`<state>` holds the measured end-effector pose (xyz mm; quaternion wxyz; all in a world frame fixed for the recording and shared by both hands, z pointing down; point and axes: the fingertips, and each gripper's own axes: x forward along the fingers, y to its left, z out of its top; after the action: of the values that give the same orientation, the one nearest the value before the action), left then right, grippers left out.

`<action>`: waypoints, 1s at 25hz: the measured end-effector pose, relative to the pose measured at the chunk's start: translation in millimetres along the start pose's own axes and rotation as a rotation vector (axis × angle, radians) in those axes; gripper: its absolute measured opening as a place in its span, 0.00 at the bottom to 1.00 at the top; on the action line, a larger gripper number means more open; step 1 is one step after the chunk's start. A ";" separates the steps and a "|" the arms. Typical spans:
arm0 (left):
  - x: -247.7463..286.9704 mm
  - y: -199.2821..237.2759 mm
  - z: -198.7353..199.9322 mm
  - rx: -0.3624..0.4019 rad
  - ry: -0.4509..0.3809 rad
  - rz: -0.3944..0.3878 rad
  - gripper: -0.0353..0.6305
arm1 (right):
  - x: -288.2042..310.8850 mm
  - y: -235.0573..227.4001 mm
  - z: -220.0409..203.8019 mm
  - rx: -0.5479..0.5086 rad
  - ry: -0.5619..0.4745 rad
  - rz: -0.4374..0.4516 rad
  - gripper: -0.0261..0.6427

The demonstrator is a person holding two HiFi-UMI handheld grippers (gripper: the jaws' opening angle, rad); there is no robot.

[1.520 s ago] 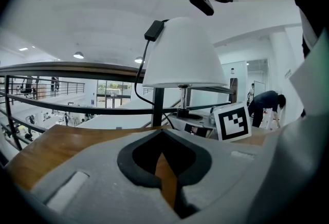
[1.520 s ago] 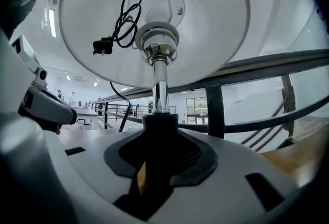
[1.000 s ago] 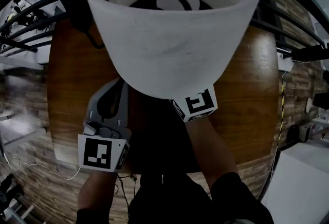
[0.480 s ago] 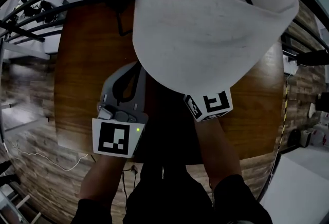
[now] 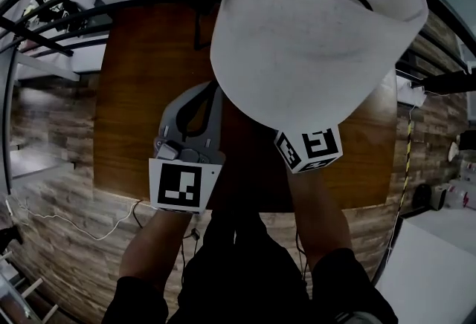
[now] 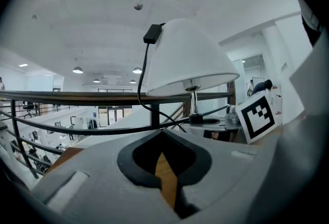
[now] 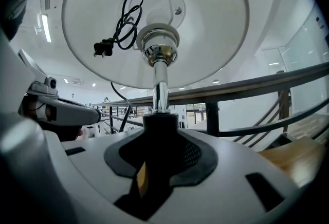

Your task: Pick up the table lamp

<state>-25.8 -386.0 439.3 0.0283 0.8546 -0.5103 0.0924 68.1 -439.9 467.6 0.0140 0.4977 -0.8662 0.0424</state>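
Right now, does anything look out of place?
On the lamp, the power cord is slung over the white shade, its plug perched near the top and a loop dangling down one side. It could snag.

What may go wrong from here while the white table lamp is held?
1. Only the right gripper grips the white table lamp, low on its black and chrome stem; the wide fabric shade sits high above, so it may tip or slip.
2. The black power cord lies loose over the shade and may snag on the dark railing.
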 end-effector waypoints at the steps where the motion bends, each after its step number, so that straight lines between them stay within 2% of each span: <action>1: -6.1 -4.3 7.0 0.005 -0.001 -0.004 0.06 | -6.7 3.3 6.3 0.000 0.006 0.000 0.24; 8: -50.1 -23.3 45.7 0.009 -0.011 -0.024 0.06 | -47.8 27.4 46.3 0.003 0.033 0.000 0.24; 18: -103.9 -75.0 81.3 0.026 0.011 -0.099 0.06 | -116.1 43.0 95.3 0.044 0.032 -0.013 0.24; 25: -131.5 -84.0 109.3 0.044 -0.013 -0.109 0.06 | -149.5 54.5 120.9 0.030 0.055 -0.015 0.24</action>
<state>1.2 -247.4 311.3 0.0111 0.8822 -0.4608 0.0963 98.6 -294.4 334.0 0.0305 0.5029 -0.8610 0.0691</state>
